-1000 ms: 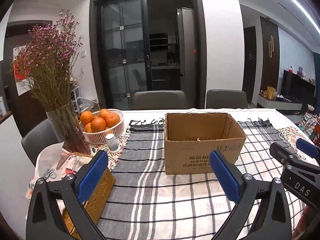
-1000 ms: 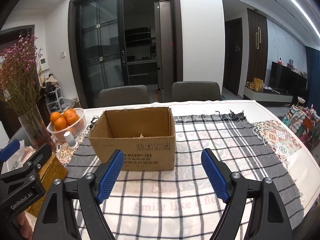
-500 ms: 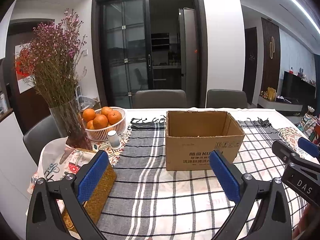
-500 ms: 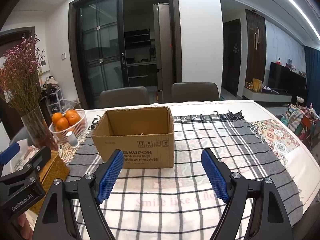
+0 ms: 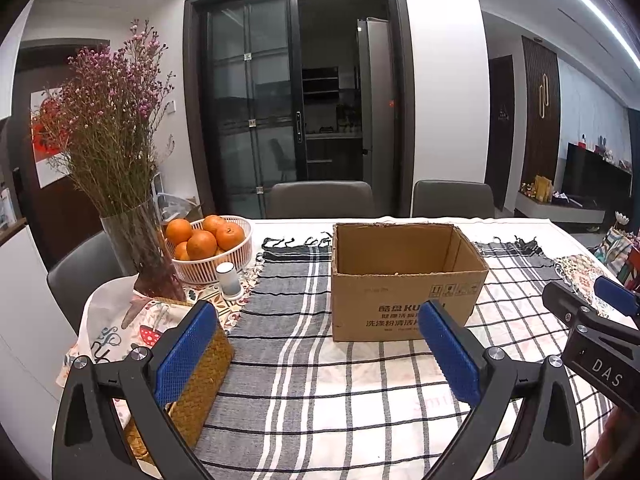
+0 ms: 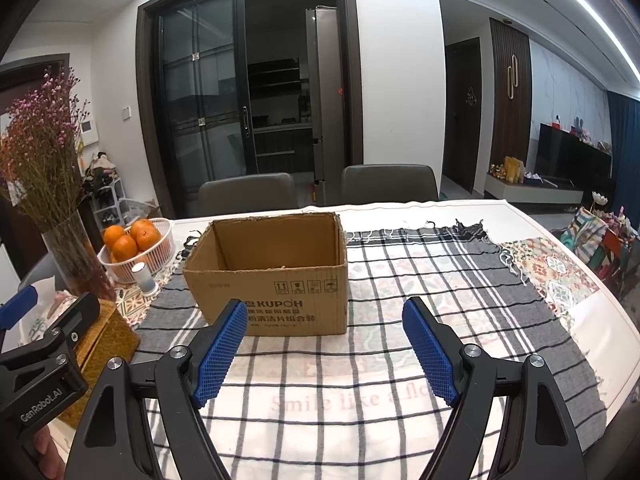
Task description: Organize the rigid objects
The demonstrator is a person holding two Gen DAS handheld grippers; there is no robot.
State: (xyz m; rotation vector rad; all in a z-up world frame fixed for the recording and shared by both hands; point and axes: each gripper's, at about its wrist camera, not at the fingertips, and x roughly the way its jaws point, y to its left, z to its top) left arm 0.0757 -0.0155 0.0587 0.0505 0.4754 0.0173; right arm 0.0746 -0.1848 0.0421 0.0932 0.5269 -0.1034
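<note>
An open brown cardboard box (image 5: pixel 404 284) stands upright on the checked tablecloth (image 5: pixel 304 368), a short way beyond both grippers; it also shows in the right wrist view (image 6: pixel 272 276). Only a small pale speck shows on its floor. My left gripper (image 5: pixel 316 344) is open and empty, held above the cloth in front of the box. My right gripper (image 6: pixel 324 344) is open and empty, to the right of the left one. The right gripper's body shows in the left wrist view (image 5: pixel 592 340); the left one's body shows in the right wrist view (image 6: pixel 44 348).
A woven straw box (image 5: pixel 200 384) lies at the left near edge. Behind it stand a glass vase of dried flowers (image 5: pixel 136 248), a white basket of oranges (image 5: pixel 208 252) and a small white cylinder (image 5: pixel 228 280). Two grey chairs (image 5: pixel 320 200) stand behind the table.
Both grippers have drawn back and up from the box, which now looks smaller and farther away. Both stay open and empty.
</note>
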